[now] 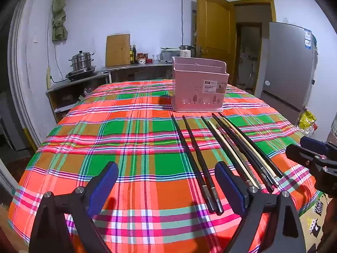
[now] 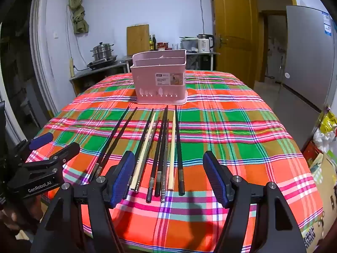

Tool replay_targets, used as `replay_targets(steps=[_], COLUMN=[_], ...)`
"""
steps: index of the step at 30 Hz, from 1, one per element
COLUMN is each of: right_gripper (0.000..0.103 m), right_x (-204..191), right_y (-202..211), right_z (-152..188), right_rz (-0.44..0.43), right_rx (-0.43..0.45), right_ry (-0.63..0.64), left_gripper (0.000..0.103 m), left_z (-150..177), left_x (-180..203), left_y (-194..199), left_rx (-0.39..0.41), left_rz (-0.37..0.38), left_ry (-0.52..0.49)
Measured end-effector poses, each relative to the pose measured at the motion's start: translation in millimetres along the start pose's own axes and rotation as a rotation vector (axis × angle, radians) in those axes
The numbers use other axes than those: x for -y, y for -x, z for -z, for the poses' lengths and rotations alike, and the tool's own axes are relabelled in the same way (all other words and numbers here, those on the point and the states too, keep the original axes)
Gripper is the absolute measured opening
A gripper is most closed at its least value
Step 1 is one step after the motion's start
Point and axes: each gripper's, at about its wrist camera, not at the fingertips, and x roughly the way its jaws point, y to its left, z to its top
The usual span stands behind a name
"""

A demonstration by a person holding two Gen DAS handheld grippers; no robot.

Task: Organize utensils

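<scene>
Several chopsticks, mostly black with a few pale ones, lie side by side on the plaid tablecloth, pointing toward a pink utensil basket. In the left wrist view the chopsticks lie right of centre; my left gripper is open and empty, its right finger beside two black ones. In the right wrist view the chopsticks lie between the open fingers of my right gripper, which hovers at their near ends. The basket stands behind them.
A counter with a steel pot, cutting board, bottles and kettle runs along the back wall. A yellow door and grey fridge stand at right. The right gripper shows in the left wrist view; the left gripper shows in the right.
</scene>
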Motion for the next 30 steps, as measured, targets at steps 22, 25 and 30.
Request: replay_targets(steps=[22, 25, 30], right_gripper=[0.068, 0.068, 0.068], right_x=[-0.8, -0.5, -2.6], right_y=[0.3, 0.3, 1.2], right_z=[-1.3, -1.5, -0.6], right_rz=[-0.004, -0.004, -0.004], right_rx=[0.0, 0.0, 0.002], right_ry=[-0.002, -0.002, -0.002], left_gripper=[0.093, 0.093, 0.093], left_z=[-1.4, -1.3, -1.7], left_x=[5.1, 5.4, 6.2], left_y=[4.7, 5.0, 5.4], left_rx=[-0.002, -0.003, -0.003], left_rz=[0.014, 0.016, 0.019], left_ry=[-0.004, -0.005, -0.005])
